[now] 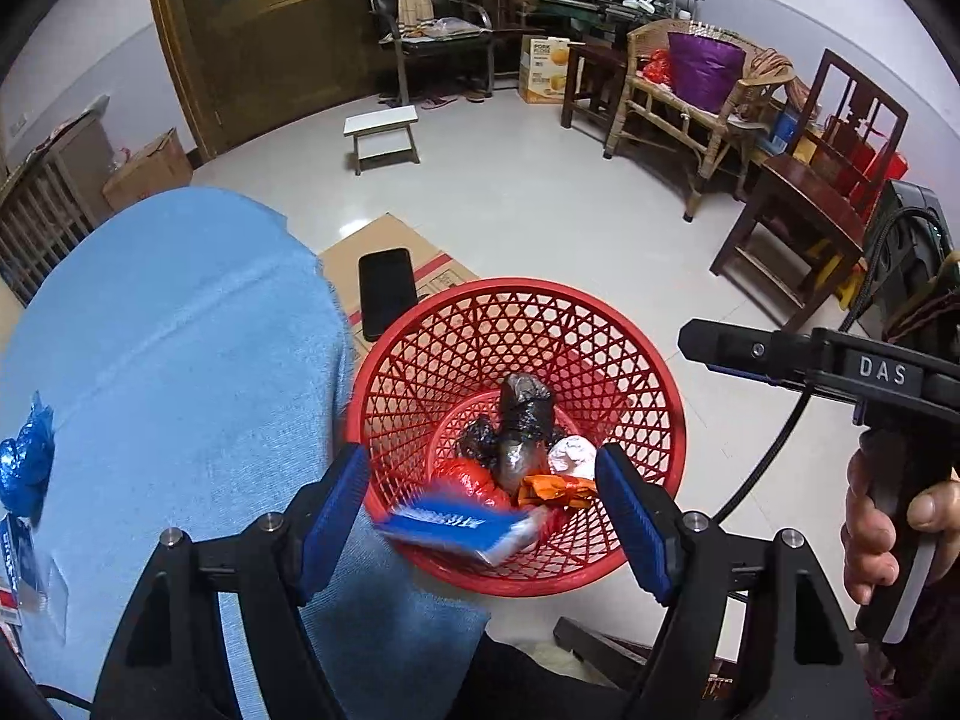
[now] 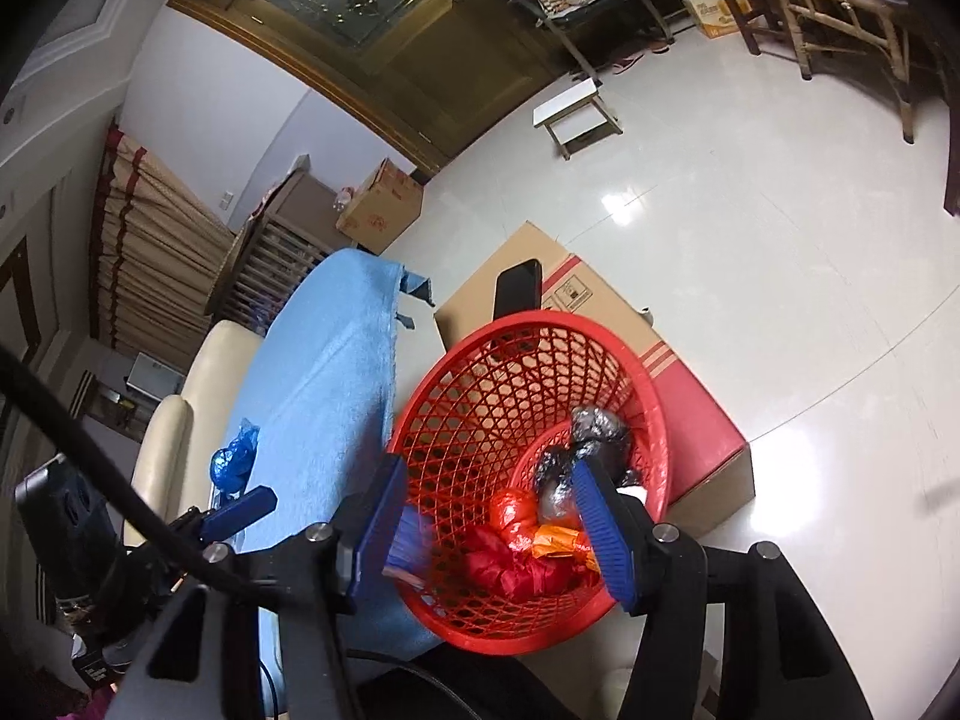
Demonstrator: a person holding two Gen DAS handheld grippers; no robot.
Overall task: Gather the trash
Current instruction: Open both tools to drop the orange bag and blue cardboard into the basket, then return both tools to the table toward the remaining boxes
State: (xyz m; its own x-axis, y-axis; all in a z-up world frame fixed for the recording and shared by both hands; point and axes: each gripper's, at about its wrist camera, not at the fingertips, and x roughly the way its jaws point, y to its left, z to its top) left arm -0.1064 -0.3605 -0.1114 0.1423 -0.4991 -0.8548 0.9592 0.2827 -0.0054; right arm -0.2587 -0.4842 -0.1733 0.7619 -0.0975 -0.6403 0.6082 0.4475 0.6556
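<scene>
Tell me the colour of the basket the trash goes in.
Red, an open lattice weave; the basket shows best in the left wrist view.

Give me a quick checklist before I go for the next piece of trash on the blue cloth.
1. Left gripper open, nothing clamped: ok.
2. Blue-white wrapper fully inside red basket: cannot tell, it is blurred at the near rim.
3. Right gripper open: ok.
4. Trash left on blue cloth: ok, crumpled blue wrapper lies there.
5. Basket upright, with room: ok.
</scene>
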